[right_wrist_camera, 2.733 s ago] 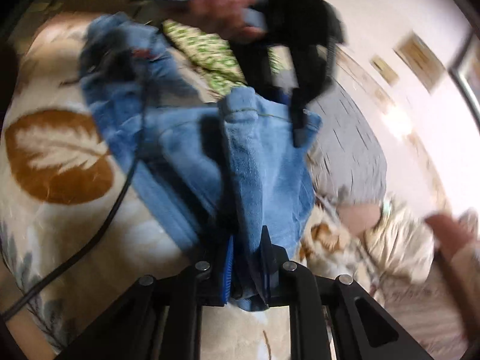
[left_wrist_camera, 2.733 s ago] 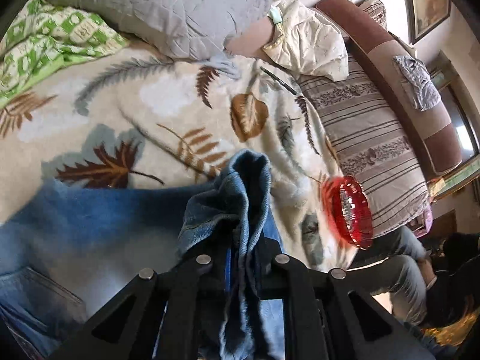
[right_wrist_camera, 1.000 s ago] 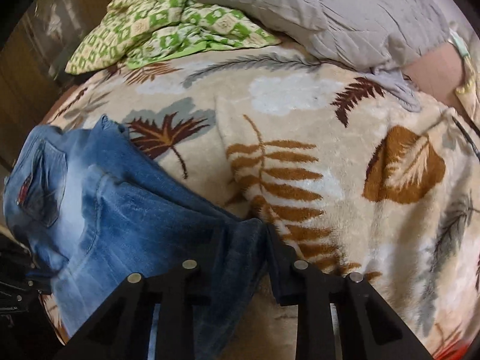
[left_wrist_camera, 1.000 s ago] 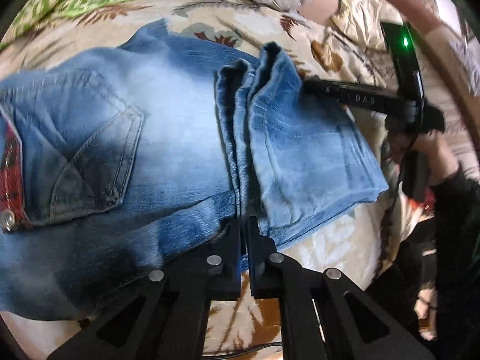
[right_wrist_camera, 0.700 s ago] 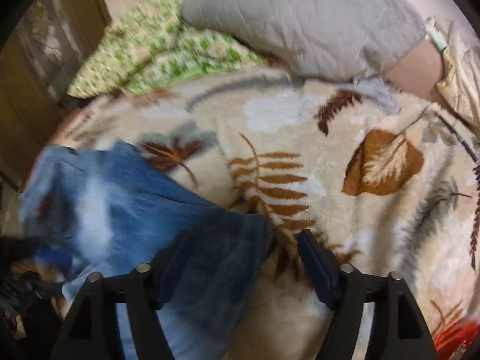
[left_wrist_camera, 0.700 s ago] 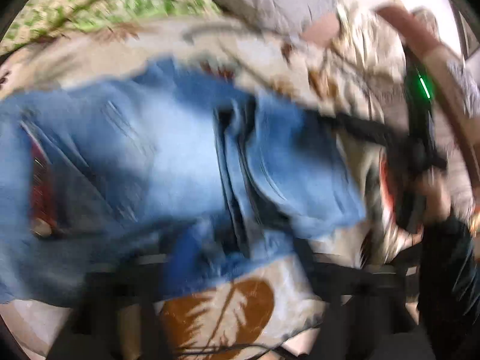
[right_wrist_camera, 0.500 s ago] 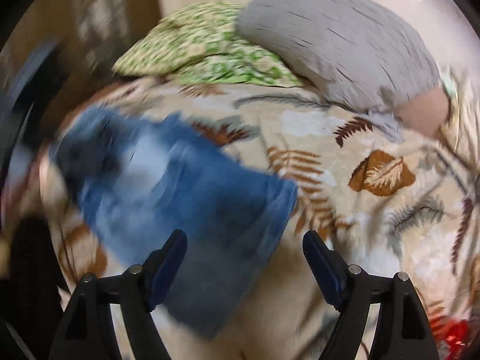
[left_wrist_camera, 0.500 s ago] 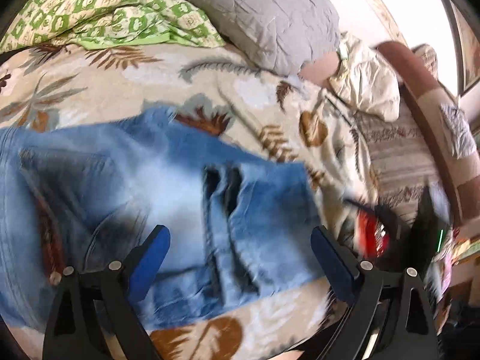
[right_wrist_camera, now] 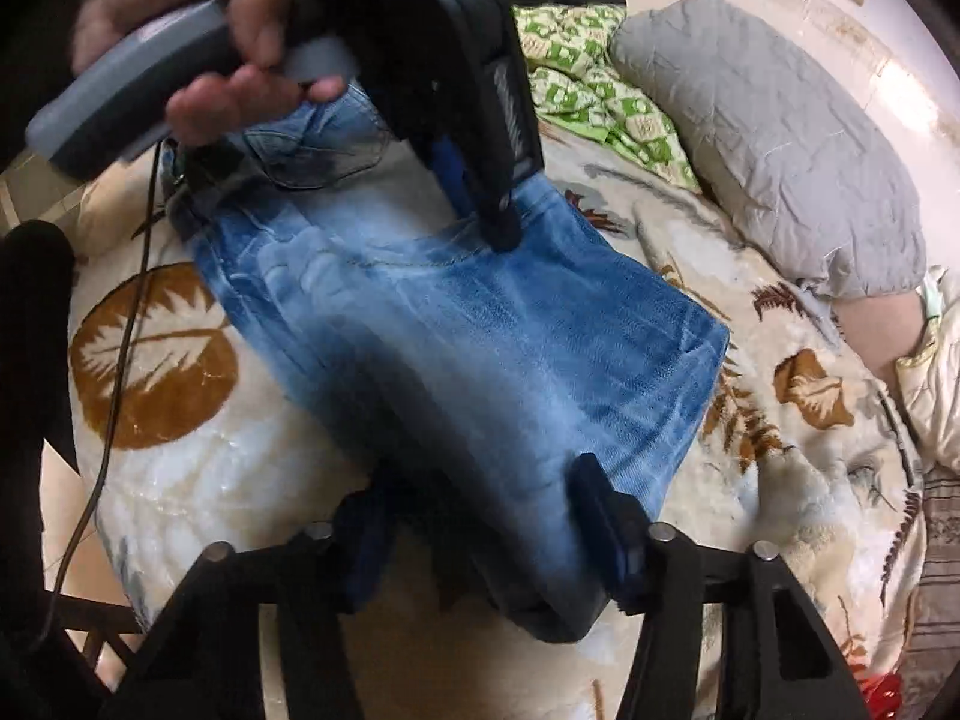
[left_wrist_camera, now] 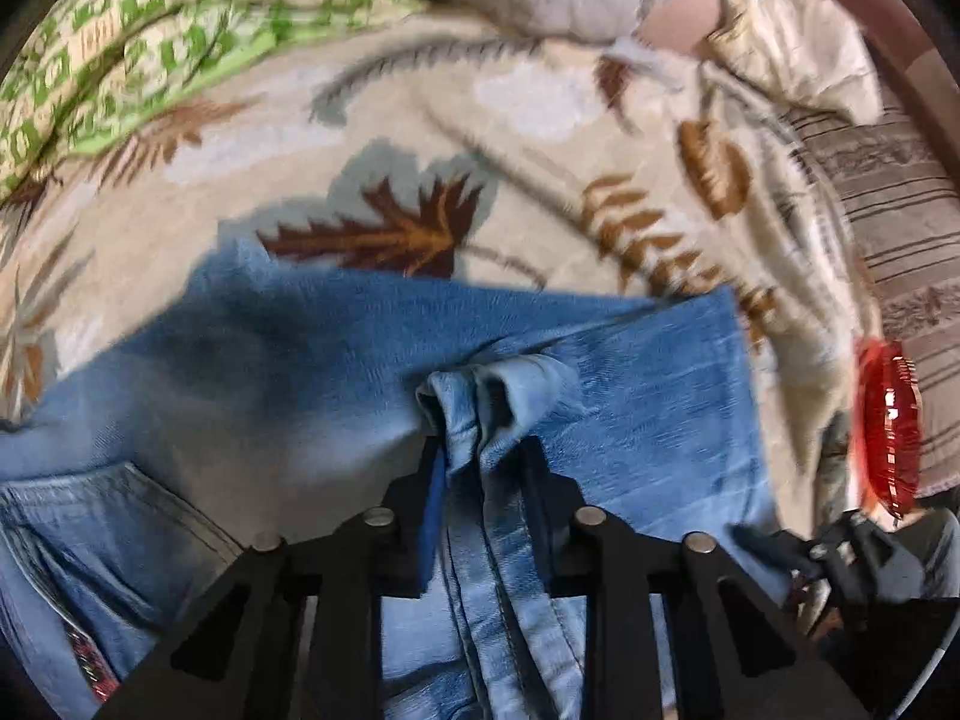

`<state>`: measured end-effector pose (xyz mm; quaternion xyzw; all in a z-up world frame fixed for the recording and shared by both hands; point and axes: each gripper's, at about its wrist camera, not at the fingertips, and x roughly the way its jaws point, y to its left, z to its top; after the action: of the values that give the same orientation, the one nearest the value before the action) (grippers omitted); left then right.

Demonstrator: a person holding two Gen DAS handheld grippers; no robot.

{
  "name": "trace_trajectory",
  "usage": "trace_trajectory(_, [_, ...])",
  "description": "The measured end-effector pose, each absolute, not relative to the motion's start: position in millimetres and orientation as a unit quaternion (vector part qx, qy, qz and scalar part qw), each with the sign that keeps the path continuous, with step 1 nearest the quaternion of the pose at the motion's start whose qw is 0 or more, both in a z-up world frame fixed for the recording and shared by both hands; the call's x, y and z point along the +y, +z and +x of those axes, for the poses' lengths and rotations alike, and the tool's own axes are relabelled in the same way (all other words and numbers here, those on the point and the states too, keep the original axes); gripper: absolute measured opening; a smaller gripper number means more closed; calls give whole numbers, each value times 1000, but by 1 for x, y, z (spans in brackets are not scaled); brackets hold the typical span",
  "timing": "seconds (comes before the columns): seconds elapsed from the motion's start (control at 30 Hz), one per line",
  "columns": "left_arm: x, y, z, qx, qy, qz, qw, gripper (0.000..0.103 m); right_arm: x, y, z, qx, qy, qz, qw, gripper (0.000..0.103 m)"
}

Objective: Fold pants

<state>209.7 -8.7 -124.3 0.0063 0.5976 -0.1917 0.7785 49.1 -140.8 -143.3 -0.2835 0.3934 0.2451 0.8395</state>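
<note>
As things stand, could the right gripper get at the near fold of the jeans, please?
Probably yes. The right gripper has been closing and already straddles the near folded edge of the jeans, with nothing between them; the left gripper pinches the hems at the far side.

jeans [right_wrist_camera: 480, 324]: faded blue | blanket [left_wrist_camera: 540, 120]: cream, brown leaves | pillow [right_wrist_camera: 768, 120]: grey

I'm looking down at a bed covered with a cream leaf-print blanket [right_wrist_camera: 798, 516], and the folded blue jeans [right_wrist_camera: 480, 336] lie flat on it near the middle of my right view. At about one o'clock from the jeans a grey quilted pillow [right_wrist_camera: 774, 138] rests on the blanket, with a green-and-cream patterned cloth [right_wrist_camera: 594, 84] at twelve o'clock. A thin black cable [right_wrist_camera: 105, 420] trails across the blanket at nine o'clock.
</note>
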Motion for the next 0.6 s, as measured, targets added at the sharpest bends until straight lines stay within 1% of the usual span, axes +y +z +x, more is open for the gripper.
trace_trajectory(0.03, [-5, -122, 210, 594, -194, -1, 781, 18, -140, -145, 46, 388, 244, -291, 840, 55])
trace_trajectory(0.1, [2, -131, 212, 606, -189, -8, 773, 18, -139, -147, 45, 387, 242, -296, 839, 54])
trace_trajectory(0.17, [0, -146, 214, 610, -185, 14, 770, 20, -138, -148, 46, 394, 240, -296, 836, 54])
trace_trajectory(0.23, [-1, -145, 212, 606, -179, 17, 774, 22, -135, -147, 45, 394, 237, -303, 835, 54])
trace_trajectory(0.27, [-2, -143, 212, 606, -175, 20, 776, 23, -134, -147, 45, 392, 236, -305, 835, 56])
trace_trajectory(0.3, [-4, -140, 210, 603, -175, 27, 778, 30, -133, -145, 45, 386, 233, -310, 837, 63])
trace_trajectory(0.33, [-5, -135, 207, 598, -171, 34, 782, 53, -133, -144, 43, 380, 221, -318, 840, 69])
trace_trajectory(0.37, [-3, -129, 203, 593, -165, 37, 787, 68, -134, -141, 41, 378, 210, -318, 844, 81])
trace_trajectory(0.4, [3, -119, 199, 584, -163, 27, 795, 87, -136, -139, 41, 384, 208, -310, 844, 84])
trace_trajectory(0.43, [11, -109, 194, 572, -168, 9, 803, 90, -140, -133, 41, 395, 216, -289, 845, 84])
trace_trajectory(0.5, [25, -92, 186, 565, -177, -15, 806, 91, -147, -120, 39, 395, 222, -257, 854, 86])
trace_trajectory(0.6, [52, -64, 168, 556, -198, -70, 804, 100, -156, -101, 37, 385, 227, -225, 866, 89])
